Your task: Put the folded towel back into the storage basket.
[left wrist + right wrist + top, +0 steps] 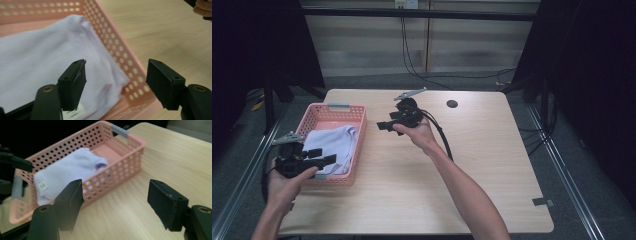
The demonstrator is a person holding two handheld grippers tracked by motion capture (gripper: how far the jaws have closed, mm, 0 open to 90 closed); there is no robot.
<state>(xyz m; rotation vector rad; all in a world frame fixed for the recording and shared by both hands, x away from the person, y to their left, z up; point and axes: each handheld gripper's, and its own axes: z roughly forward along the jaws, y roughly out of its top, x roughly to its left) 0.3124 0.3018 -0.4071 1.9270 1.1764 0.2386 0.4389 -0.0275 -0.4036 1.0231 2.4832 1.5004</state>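
Observation:
A pink perforated basket (360,145) stands at the left of the wooden table (492,160), and a folded pale lavender garment (332,142) lies inside it. My left gripper (323,155) hovers over the basket's near end, open, with nothing between its pads. In the left gripper view the jaws (116,82) stand wide above the garment (42,55) and the basket wall (120,55). My right gripper (382,126) is held above the table just right of the basket, pointing left, open and empty. Its own view shows the basket (120,170), the garment (67,166) and the left gripper (15,162).
A dark round hole (452,104) sits in the tabletop at the back. A grey tape strip (543,202) marks the near right corner. Bare wood lies to the right of the basket. Cables (412,65) run on the floor behind the table.

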